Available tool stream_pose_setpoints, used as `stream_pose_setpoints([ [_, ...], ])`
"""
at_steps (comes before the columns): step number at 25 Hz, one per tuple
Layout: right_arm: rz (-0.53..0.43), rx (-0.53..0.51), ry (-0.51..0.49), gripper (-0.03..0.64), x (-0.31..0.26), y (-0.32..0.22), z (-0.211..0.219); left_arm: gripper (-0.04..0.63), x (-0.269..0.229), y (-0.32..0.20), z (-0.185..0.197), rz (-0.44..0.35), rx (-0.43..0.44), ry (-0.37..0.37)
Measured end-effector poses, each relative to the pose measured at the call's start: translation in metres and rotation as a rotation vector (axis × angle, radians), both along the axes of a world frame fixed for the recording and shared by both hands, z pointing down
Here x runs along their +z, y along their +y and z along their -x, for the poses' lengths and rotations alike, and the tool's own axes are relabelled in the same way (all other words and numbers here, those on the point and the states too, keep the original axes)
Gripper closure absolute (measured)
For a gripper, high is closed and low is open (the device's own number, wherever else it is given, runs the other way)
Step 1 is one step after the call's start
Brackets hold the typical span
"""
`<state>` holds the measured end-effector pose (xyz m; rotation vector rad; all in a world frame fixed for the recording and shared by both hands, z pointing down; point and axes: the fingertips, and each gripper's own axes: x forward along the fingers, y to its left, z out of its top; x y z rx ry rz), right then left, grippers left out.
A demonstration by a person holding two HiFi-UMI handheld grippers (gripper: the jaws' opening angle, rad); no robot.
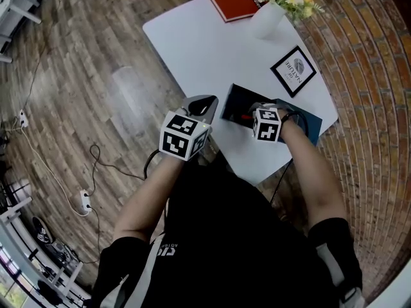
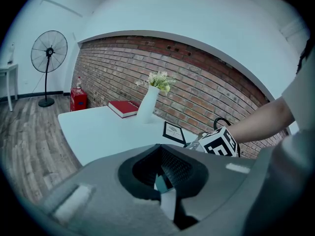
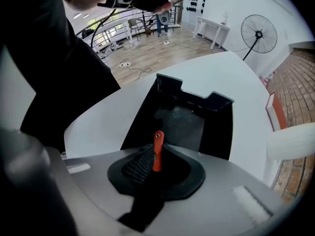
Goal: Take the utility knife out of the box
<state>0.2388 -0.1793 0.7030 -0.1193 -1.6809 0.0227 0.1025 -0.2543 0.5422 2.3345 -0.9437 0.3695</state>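
Observation:
The orange utility knife [image 3: 157, 150] stands upright between the pads of my right gripper [image 3: 156, 154], which is shut on it. That gripper points straight down, just above the open black box [image 3: 215, 132]. In the head view the box [image 1: 234, 101] lies near the front edge of the white table [image 1: 205, 50]. The marker cube hides most of the right gripper [image 1: 255, 119], and only a small orange bit of the knife [image 1: 246, 117] shows. My left gripper [image 1: 201, 102] hovers at the box's left side, off it. Its jaws [image 2: 161, 170] are together and hold nothing.
On the table stand a white vase with flowers [image 1: 270, 11], a red book [image 1: 234, 2] at the far end, and a framed card [image 1: 293, 69] behind the box. Cables and a power strip [image 1: 85, 201] lie on the wooden floor. A brick wall [image 2: 206, 82] is behind the table.

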Motion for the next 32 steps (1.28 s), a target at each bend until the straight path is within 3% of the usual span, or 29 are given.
stream_pose_setpoints([
  [5,-0.031,0.065,-0.055,0.604,-0.01,-0.004,0.006,0.588,0.0,0.001,-0.007,0.002,0.023,-0.006],
  [16,-0.044,0.023,-0.039,0.604,-0.005,0.002,0.001,0.588,0.002,0.006,-0.018,0.001,0.046,-0.019],
  [32,-0.089,0.06,-0.019,0.606,0.005,0.0,0.007,0.588,0.001,0.009,-0.004,0.002,0.038,-0.019],
])
